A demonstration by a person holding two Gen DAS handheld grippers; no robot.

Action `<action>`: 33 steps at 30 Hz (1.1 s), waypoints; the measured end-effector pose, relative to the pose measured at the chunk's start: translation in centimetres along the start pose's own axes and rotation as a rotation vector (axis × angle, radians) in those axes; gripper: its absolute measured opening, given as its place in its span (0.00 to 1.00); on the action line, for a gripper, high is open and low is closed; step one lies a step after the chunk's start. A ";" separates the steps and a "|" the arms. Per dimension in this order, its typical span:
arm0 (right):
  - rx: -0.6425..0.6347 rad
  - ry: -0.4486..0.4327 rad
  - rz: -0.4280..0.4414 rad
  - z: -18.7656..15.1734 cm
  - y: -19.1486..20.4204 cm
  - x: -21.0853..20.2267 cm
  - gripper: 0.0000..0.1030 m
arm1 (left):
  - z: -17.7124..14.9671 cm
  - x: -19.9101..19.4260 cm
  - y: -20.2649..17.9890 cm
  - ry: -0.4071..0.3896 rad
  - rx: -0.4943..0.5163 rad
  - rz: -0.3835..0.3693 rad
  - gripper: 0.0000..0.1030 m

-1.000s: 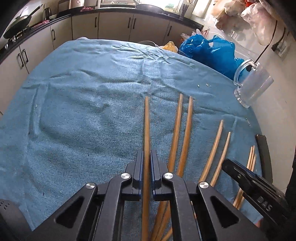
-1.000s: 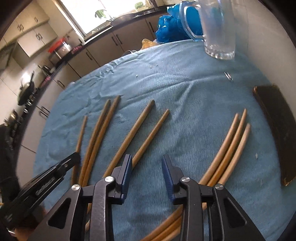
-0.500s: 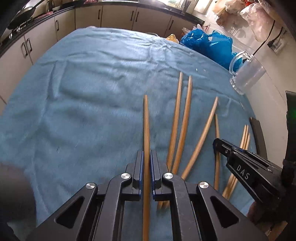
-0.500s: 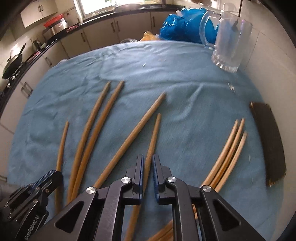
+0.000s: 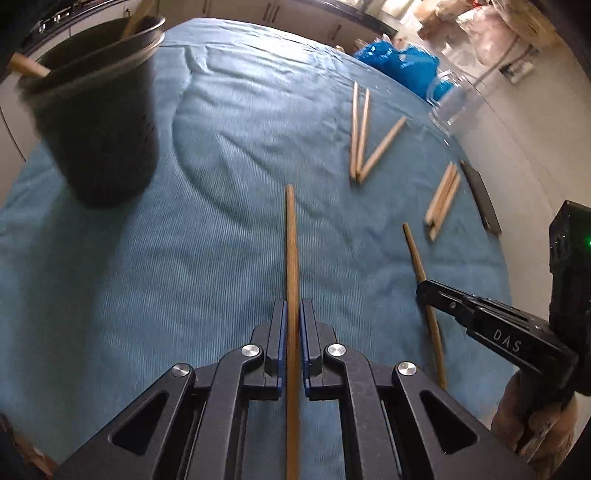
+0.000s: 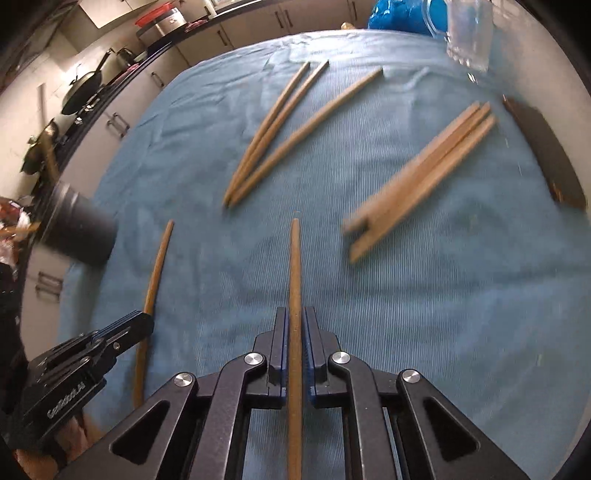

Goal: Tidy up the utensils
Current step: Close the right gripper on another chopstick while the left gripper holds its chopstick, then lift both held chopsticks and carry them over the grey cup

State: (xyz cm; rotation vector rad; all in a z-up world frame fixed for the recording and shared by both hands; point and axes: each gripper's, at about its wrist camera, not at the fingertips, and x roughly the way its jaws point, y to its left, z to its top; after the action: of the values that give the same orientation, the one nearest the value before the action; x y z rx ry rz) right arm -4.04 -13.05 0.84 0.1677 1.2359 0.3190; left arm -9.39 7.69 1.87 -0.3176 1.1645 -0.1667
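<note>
My left gripper is shut on a wooden chopstick that points forward over the blue cloth. My right gripper is shut on a second chopstick. Each gripper shows in the other's view: the right gripper at the right edge, the left gripper at the lower left. A black utensil cup with wooden sticks in it stands at the upper left, ahead of the left gripper. In the right wrist view the cup is at the far left.
Loose chopsticks and a bundle of three lie on the blue cloth. A dark flat object lies near the right edge. A glass mug and a blue bag sit at the far end.
The right gripper shut on a chopstick and lifted it off the cloth. Both grippers swept left across the table, and the black cup came into view.
</note>
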 end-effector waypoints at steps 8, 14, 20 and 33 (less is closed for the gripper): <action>-0.023 0.034 -0.041 -0.7 0.4 -0.5 0.08 | 1.5 0.0 -0.6 0.023 0.055 0.083 0.06; -0.048 0.077 -0.102 2.0 1.6 0.6 0.10 | 3.6 0.6 -0.8 0.051 0.046 0.102 0.06; -0.049 0.125 -0.131 4.2 1.8 1.5 0.15 | 5.6 1.7 -0.4 0.074 0.037 0.125 0.17; -0.100 0.189 -0.162 7.4 3.2 3.3 0.17 | 7.5 3.2 -1.9 0.088 0.115 0.135 0.17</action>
State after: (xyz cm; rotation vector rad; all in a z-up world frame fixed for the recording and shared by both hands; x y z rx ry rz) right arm 3.45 -8.60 1.23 -0.0501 1.4078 0.2588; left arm -1.14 6.19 2.39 -0.1304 1.2540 -0.1293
